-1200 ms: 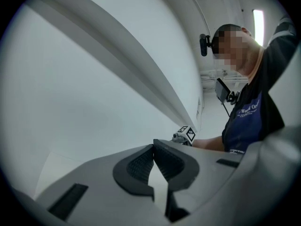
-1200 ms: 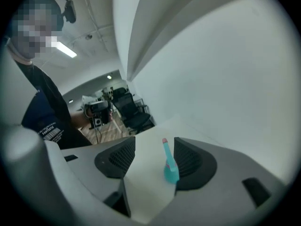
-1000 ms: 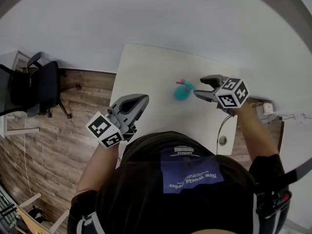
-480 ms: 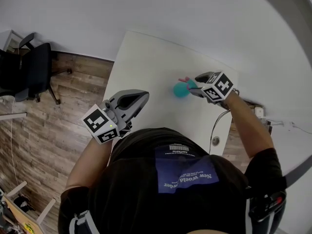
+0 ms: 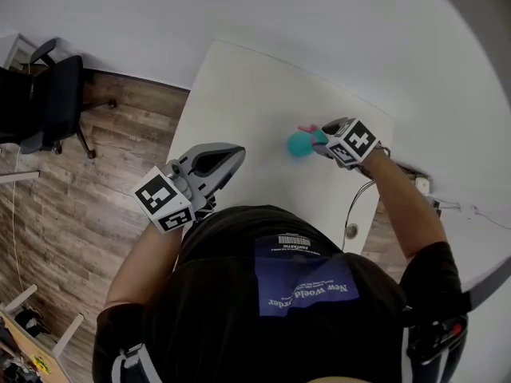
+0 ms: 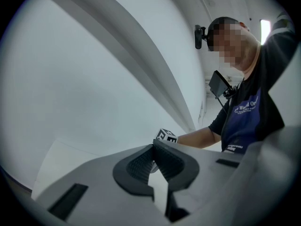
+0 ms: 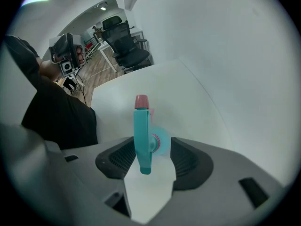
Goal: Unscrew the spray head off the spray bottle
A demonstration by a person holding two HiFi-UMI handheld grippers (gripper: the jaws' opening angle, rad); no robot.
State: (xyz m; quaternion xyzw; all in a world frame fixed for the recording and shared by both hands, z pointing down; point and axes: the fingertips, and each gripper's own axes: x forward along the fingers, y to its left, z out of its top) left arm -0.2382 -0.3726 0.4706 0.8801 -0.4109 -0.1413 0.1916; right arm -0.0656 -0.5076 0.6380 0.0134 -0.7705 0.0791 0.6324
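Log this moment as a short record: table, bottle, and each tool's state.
table: white, bottle standing on it
bottle: teal, upright, spray head on, pink nozzle tip
right tool: open, pointing down, jaws either side of the spray head, not pressing it
left tool: shut, empty, held away from the bottle
stage: spray head not yet gripped

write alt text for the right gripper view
A teal spray head with a pink nozzle, seen from above on its bottle, sits between the wide-open jaws over a white table. Black office chairs stand beyond it.
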